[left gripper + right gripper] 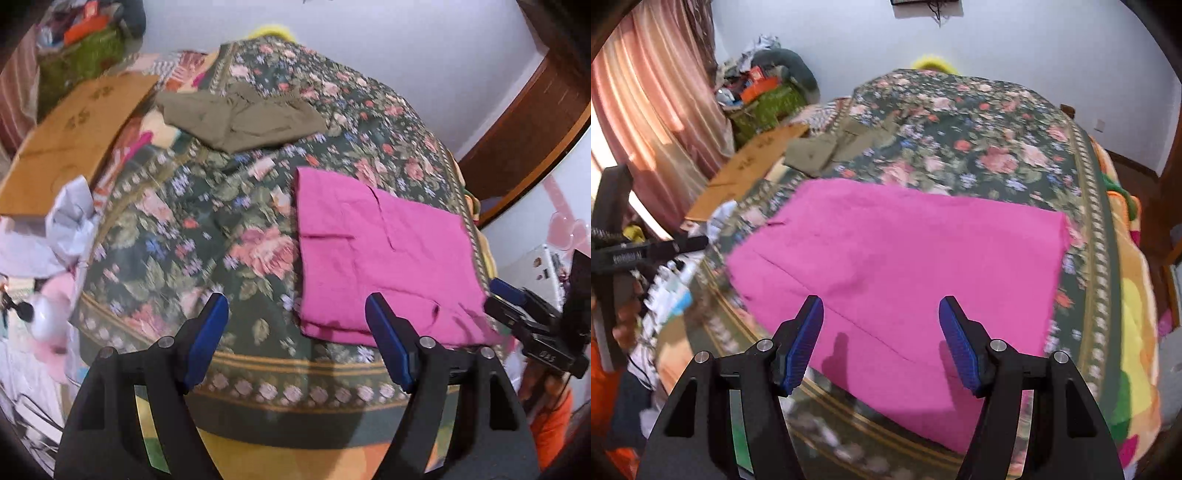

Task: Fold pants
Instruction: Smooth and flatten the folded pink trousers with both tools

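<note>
Folded pink pants (pixel 384 258) lie flat on the floral bedspread (pixel 207 229), near its front right corner. In the right wrist view the pink pants (pixel 905 266) fill the middle. My left gripper (pixel 295 314) is open and empty, above the bedspread just left of the pants. My right gripper (pixel 881 317) is open and empty, hovering over the near edge of the pants; it also shows at the right edge of the left wrist view (pixel 517 306). Olive-green pants (pixel 240 118) lie rumpled at the far left of the bed, also in the right wrist view (pixel 834 147).
A cardboard sheet (pixel 74 140) lies left of the bed beside a cluttered green pile (pixel 81 55). Crumpled white paper (pixel 70 221) and a pink toy (pixel 51 306) sit at the left edge. Pink curtains (pixel 653 110) hang left; a wooden door frame (pixel 524 122) stands right.
</note>
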A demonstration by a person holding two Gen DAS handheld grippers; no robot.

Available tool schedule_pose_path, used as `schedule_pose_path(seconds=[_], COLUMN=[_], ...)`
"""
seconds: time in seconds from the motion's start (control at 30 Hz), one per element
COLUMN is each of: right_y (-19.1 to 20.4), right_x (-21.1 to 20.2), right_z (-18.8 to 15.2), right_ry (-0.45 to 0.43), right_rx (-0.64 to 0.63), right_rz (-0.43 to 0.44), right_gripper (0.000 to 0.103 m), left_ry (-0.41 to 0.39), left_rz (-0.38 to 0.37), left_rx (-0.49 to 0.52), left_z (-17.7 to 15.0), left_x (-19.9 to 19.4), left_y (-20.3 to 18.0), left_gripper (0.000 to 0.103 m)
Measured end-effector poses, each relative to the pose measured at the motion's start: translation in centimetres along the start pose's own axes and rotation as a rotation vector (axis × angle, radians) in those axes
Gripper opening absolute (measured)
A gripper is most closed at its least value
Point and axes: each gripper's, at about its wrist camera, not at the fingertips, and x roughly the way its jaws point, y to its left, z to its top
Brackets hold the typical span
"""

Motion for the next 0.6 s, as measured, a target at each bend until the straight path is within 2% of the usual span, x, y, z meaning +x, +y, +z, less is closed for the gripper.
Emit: schedule_pose_path(seconds=[0.13, 0.2, 0.33, 0.5, 0.6], right_y=[1.7, 2.0, 1.8, 1.6, 1.3], right_x=[2.1, 3.2, 4.9, 4.7, 4.8], right_z=[0.0, -0.4, -1.0, -1.5, -1.7], right_ry=[0.021, 0.051, 0.118, 0.119, 0.117], right_rx=[-0.026, -0.034, -0.018, -0.014, -0.009], right_rz=[0.022, 0.024, 0.042, 0.065, 0.078], right_gripper=[0.061, 0.061, 0.061, 0.061, 0.063], left_ry=[0.048, 0.056, 0.106, 0.125, 0.139], left_rz=[-0.085, -0.088, -0.143, -0.179, -0.268], left_rx=[-0.034, -0.022, -0.045, -0.04, -0.141], left_z=[-1.1, -1.6, -2.5, -2.9, -2.6], left_x=[0.6, 1.1, 2.7, 3.6, 4.4], left_y=[-0.8, -1.6, -2.5, -3.1, -1.6], left_gripper=[0.077, 0.077, 0.076, 0.076, 0.076])
